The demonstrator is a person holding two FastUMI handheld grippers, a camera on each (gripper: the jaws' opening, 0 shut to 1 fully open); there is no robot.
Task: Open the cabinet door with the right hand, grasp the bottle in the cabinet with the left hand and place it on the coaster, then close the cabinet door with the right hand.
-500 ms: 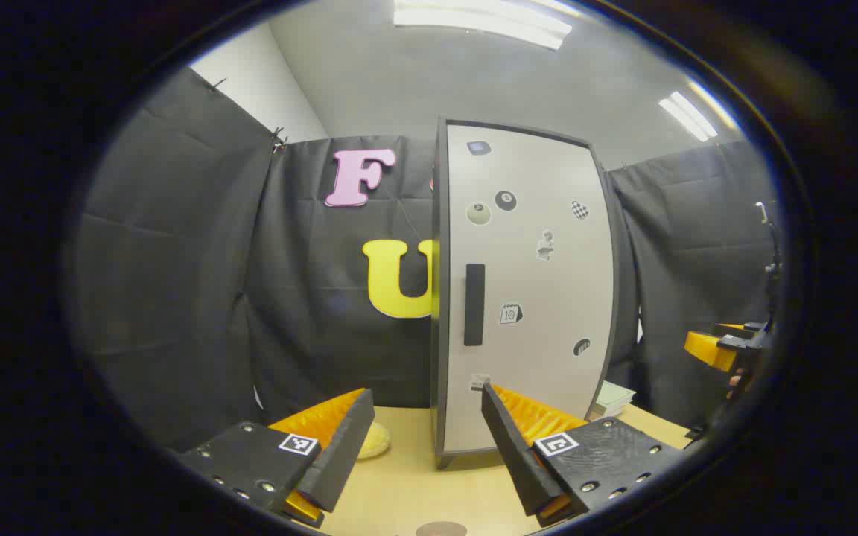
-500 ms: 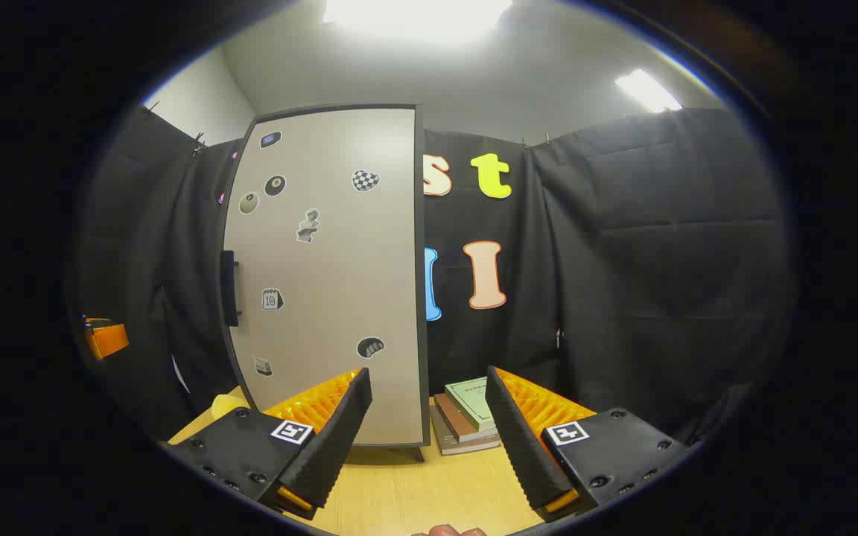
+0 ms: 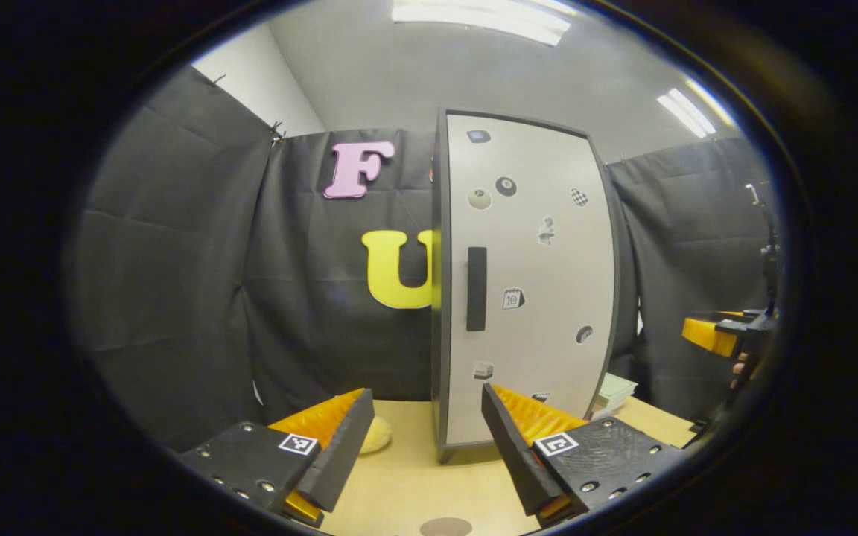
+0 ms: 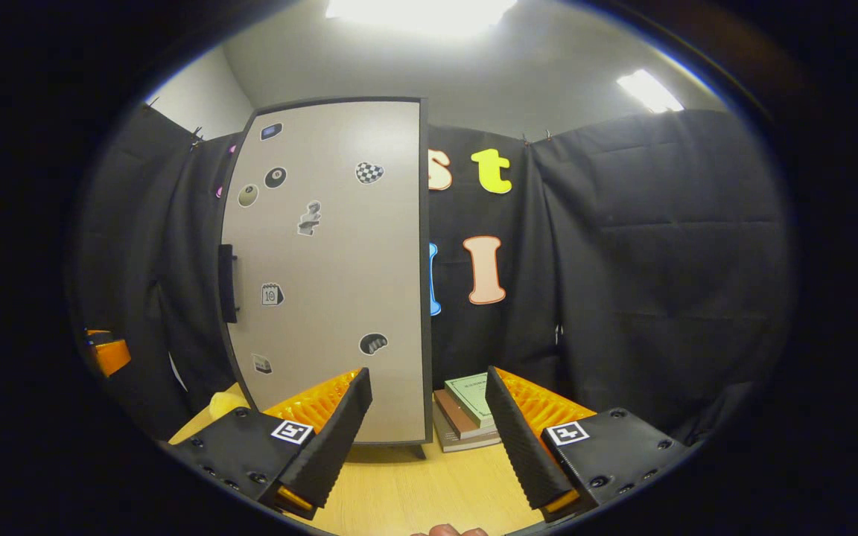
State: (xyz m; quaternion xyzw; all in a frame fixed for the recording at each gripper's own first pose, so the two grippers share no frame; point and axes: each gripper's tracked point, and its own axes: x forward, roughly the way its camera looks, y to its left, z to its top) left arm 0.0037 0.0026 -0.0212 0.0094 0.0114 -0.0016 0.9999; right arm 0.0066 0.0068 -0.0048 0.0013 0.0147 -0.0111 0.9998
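A tall cabinet (image 3: pixel 526 283) with a pale door and dark frame stands on the wooden table, door closed, its dark vertical handle (image 3: pixel 477 289) near the door's left edge. In the right gripper view the same cabinet (image 4: pixel 332 268) is left of centre, its handle (image 4: pixel 228 283) at the door's left rim. My left gripper (image 3: pixel 427 454) is open, short of the cabinet. My right gripper (image 4: pixel 429 439) is open too, aimed at the cabinet's right edge. A round brown coaster (image 3: pixel 445 527) lies on the table just below the left gripper. The bottle is hidden.
A stack of books (image 4: pixel 470 413) lies on the table right of the cabinet. A pale yellow lump (image 3: pixel 375 435) sits left of the cabinet's foot. The other gripper (image 3: pixel 719 335) and its hand hover at the far right of the left gripper view. Black cloth walls surround the table.
Both views have tilted slightly, so the cabinet sits a little higher in frame. Both grippers stay open and hold nothing.
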